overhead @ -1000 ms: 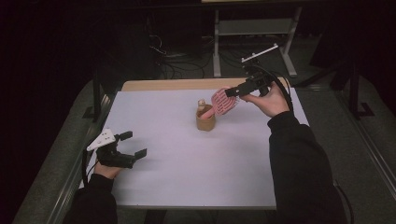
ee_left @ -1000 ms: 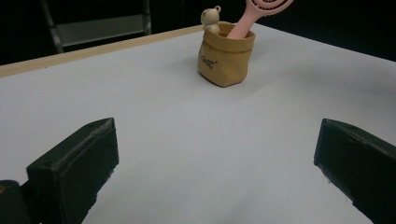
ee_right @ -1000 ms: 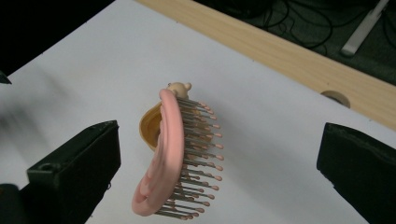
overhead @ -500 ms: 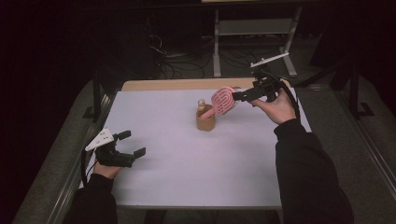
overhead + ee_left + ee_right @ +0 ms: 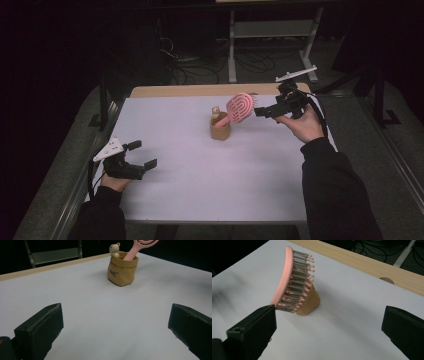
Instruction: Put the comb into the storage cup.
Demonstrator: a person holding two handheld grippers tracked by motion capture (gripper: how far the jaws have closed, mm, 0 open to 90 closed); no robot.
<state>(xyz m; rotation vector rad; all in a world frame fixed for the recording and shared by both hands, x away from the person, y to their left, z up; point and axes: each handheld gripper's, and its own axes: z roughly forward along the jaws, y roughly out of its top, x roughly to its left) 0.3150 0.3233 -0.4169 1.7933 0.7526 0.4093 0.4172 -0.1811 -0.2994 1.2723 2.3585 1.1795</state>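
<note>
Right gripper [image 5: 261, 111] raised near the tabletop's [image 5: 200, 190] far right corner, fingers released beside the pink brush [image 5: 240, 108] in the pouch [image 5: 220, 131]; left gripper [image 5: 141, 155] released near the left edge.

The right gripper [image 5: 263, 111] has let go of the pink hairbrush [image 5: 240, 108] and drawn back to the right, its jaws now wide apart. The brush now stands by itself, handle down in the small tan bag [image 5: 220, 131], head tilted right.
</note>
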